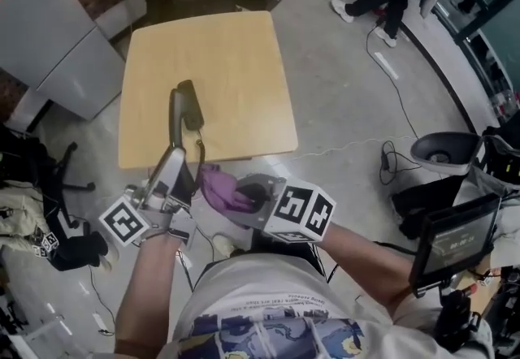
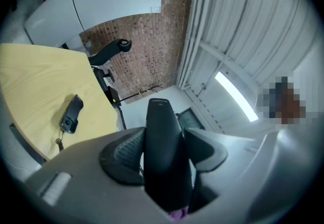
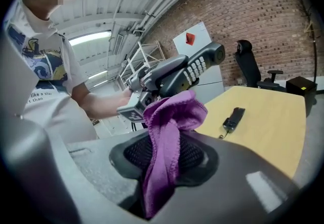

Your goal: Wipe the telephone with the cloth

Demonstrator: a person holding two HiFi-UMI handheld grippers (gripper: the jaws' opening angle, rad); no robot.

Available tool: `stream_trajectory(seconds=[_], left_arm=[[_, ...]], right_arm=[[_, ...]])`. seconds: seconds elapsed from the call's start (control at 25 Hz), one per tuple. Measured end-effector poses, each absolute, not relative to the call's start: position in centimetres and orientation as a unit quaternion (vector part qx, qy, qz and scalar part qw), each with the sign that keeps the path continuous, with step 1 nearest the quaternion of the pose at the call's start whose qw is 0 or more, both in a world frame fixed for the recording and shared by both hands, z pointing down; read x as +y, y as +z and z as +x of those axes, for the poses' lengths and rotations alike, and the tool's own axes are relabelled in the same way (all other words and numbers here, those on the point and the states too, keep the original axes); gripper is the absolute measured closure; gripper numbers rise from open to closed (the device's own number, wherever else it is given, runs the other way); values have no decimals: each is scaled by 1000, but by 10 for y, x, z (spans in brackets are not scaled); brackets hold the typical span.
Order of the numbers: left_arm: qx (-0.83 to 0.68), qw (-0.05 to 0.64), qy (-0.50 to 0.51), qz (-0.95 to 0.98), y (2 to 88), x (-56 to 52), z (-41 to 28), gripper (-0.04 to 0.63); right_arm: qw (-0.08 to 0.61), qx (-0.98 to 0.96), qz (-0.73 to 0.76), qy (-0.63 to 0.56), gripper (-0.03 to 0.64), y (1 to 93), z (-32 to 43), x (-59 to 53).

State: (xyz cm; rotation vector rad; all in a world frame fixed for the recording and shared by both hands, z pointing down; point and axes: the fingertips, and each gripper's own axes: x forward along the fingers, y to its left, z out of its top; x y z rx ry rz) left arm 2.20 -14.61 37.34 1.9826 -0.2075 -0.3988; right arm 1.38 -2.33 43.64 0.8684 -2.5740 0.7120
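**Left gripper.** The left gripper [image 1: 180,169] is closed on the telephone handset [image 1: 174,118]. In the left gripper view both pads press against the black back of the handset [image 2: 164,142], and the jaws stand fairly wide around its body. The handset projects well beyond the jaws. In the right gripper view its keypad side [image 3: 195,68] faces that camera.

**Right gripper.** The right gripper [image 1: 237,193] is closed on the purple cloth [image 1: 219,187]. In the right gripper view the cloth [image 3: 169,132] is pinched between the two textured pads. A bunched fold stands clear above the pads and a tail hangs below them.

**Position.** Both grippers are held off the tabletop, just outside the near edge of the table [image 1: 244,57] and left of that edge's middle. The cloth sits just beside the lower part of the handset, close to the left jaws (a sliver of purple shows under the handset in the left gripper view). Whether the two actually touch cannot be told.

**Other item.** A small black unit [image 1: 192,105] with a short cord lies flat on the tabletop, left of centre and toward the near edge. Neither gripper holds it.
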Motion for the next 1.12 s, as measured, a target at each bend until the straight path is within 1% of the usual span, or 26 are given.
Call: stream_trajectory(seconds=[0.2,0.44,0.64,0.84,1.0,1.12], left_arm=[[-125,521,-154,830,392,-157,37,341],[-221,480,-99,843,428,-193,39,341],[-295,426,-41,854,456,-222,48,341],[-360,408,16,839,497,-245,57,341],[-405,374,73,831,527,-259,63,341],[-423,364,104,823,549,-268,70,341]], right_arm=[[172,-886,340,264,508,456,63,-32],[165,-875,368,268,508,461,111,-62],[158,-879,363,265,508,457,134,-87],[159,-884,348,269,508,459,151,-111],[165,-885,336,276,508,463,166,-122],[169,-885,329,281,508,469,178,-129]])
